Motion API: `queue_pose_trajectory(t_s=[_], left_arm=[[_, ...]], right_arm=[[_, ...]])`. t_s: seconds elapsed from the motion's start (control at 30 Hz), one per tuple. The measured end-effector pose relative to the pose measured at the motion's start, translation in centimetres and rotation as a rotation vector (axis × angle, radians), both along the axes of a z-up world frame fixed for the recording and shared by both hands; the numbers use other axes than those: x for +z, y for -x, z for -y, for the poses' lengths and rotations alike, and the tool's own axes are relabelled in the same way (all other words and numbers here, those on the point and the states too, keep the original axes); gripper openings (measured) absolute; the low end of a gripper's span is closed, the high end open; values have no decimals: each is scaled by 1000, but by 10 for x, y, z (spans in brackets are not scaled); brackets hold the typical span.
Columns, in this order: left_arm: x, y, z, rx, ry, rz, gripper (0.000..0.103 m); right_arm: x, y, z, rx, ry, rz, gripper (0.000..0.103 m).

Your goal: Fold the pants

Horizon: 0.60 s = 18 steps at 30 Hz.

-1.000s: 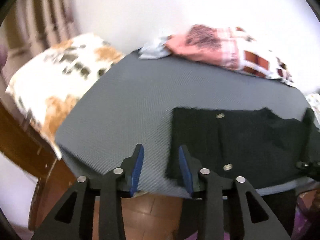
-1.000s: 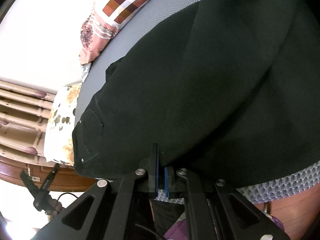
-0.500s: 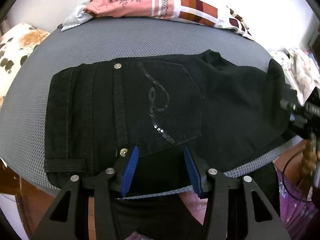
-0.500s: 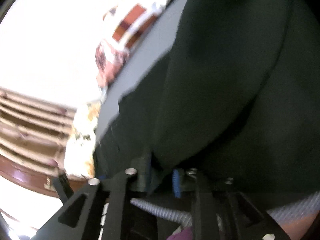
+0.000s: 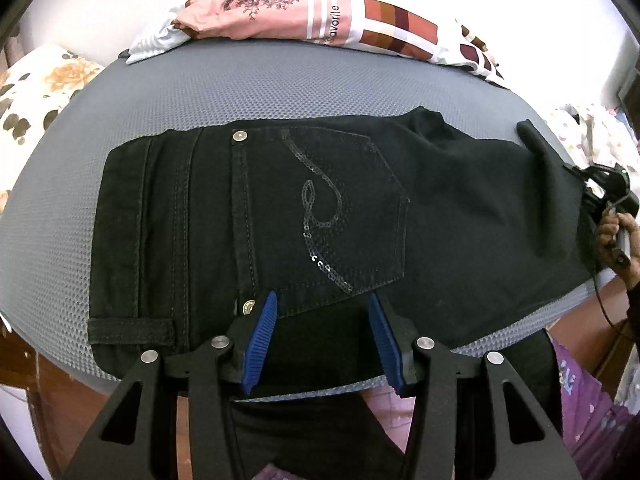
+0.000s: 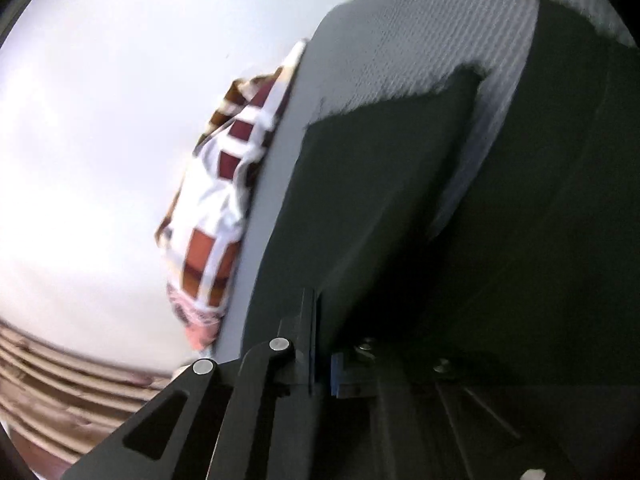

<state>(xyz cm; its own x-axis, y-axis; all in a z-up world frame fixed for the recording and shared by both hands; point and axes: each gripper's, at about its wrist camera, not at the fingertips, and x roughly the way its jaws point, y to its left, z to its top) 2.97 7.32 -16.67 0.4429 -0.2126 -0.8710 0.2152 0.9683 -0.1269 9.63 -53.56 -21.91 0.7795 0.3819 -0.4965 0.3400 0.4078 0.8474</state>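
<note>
Black pants lie folded on a grey mesh mattress, waistband to the left, a sequined back pocket facing up. My left gripper is open, its blue pads just over the near edge of the pants, holding nothing. My right gripper is shut on the black pants fabric and lifts a leg end off the mattress. In the left wrist view the right gripper shows at the far right, at the raised fabric.
A pink and checked cloth lies at the mattress's far edge by the white wall; it also shows in the right wrist view. A floral pillow lies at the left. Wooden floor lies below the near edge.
My left gripper swung right from the mattress's left corner to the pants' near edge and opened wider. My right gripper, still clamped on fabric, lifted and turned with the leg end.
</note>
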Motion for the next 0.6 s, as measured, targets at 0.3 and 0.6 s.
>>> queue_pose_trajectory(t_s=[0.3, 0.6], left_arm=[[1, 1, 2, -5, -13, 17, 49], [-1, 4, 4, -27, -35, 27, 49]], right_arm=[[49, 72, 15, -36, 90, 76, 5], [5, 141, 24, -61, 81, -98, 5]])
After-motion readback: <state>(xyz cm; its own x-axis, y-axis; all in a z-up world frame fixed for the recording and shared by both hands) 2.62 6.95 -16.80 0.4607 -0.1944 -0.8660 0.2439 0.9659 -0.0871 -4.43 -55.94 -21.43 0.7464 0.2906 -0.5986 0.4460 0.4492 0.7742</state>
